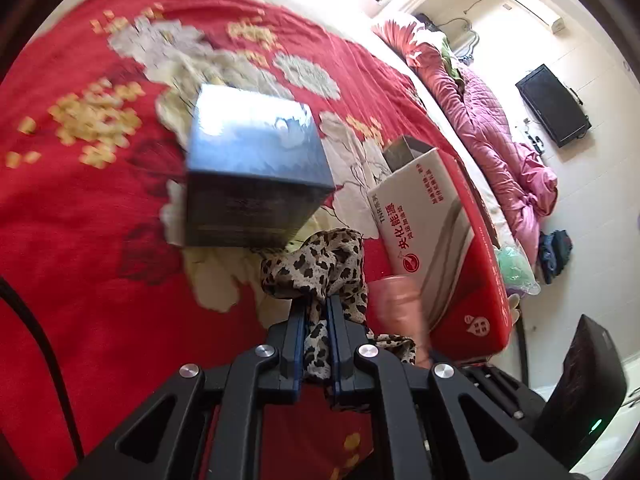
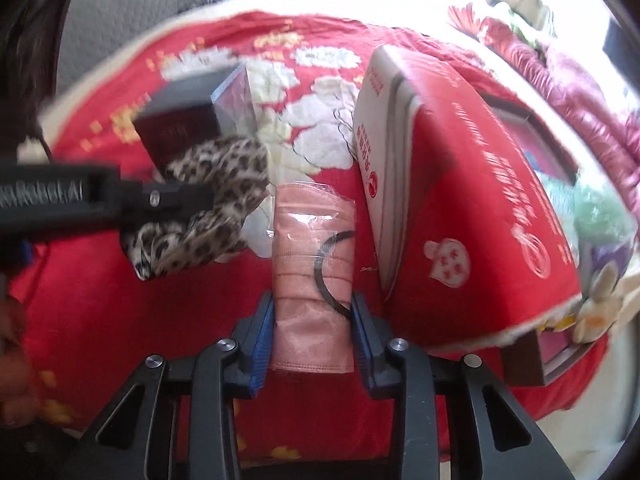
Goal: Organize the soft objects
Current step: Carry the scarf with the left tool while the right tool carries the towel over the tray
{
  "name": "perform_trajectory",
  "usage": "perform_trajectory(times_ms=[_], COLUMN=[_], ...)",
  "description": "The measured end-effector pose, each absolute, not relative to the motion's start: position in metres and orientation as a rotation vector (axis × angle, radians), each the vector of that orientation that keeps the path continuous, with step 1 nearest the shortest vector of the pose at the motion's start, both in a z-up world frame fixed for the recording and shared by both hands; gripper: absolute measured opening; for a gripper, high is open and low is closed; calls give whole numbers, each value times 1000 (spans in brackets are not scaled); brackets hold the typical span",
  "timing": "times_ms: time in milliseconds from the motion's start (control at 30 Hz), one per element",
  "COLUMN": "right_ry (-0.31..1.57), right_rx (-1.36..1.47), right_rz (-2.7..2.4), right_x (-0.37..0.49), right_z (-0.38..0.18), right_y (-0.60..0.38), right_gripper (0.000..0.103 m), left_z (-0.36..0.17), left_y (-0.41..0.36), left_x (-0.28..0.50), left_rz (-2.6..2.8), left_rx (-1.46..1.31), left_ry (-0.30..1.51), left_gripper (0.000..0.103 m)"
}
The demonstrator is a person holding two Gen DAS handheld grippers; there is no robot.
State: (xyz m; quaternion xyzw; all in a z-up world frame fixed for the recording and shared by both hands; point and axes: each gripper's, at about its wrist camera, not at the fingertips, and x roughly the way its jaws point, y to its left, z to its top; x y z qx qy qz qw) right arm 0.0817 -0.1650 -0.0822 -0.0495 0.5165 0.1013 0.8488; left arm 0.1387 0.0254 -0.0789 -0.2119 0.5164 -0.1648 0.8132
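A leopard-print cloth (image 1: 316,264) hangs bunched over the red bedspread (image 1: 100,240), and my left gripper (image 1: 318,300) is shut on it. From the right wrist view the same cloth (image 2: 212,184) droops from the left gripper (image 2: 200,200) at the left. A pink face mask in a clear packet (image 2: 312,240) lies lengthwise between the blue pads (image 2: 262,340) of my right gripper (image 2: 314,300), and both pads touch its sides. In the left wrist view that packet (image 1: 400,304) is a pink blur to the right of the cloth.
A dark box (image 1: 256,168) stands on the bed just beyond the cloth. A red-and-white carton (image 2: 460,200) lies open to the right, with a plush rabbit (image 2: 596,304) and green bag (image 2: 600,208) by it. A pink quilt (image 1: 492,120) lies farther right.
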Motion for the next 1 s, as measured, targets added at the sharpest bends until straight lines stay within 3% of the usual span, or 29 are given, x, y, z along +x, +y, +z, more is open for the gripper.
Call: perform_trajectory(times_ms=[467, 1000], right_ry=[900, 708], right_rx=[56, 139], right_rz=[306, 66], right_x=[56, 47], right_z=[6, 79], right_y=[-200, -352], right_gripper=[36, 36], left_z=[3, 65], left_y=[-1, -121], left_x=[87, 96], left_rz=[-276, -402], left_rx=[-255, -87], left_ry=[958, 877], left_gripper=[10, 10])
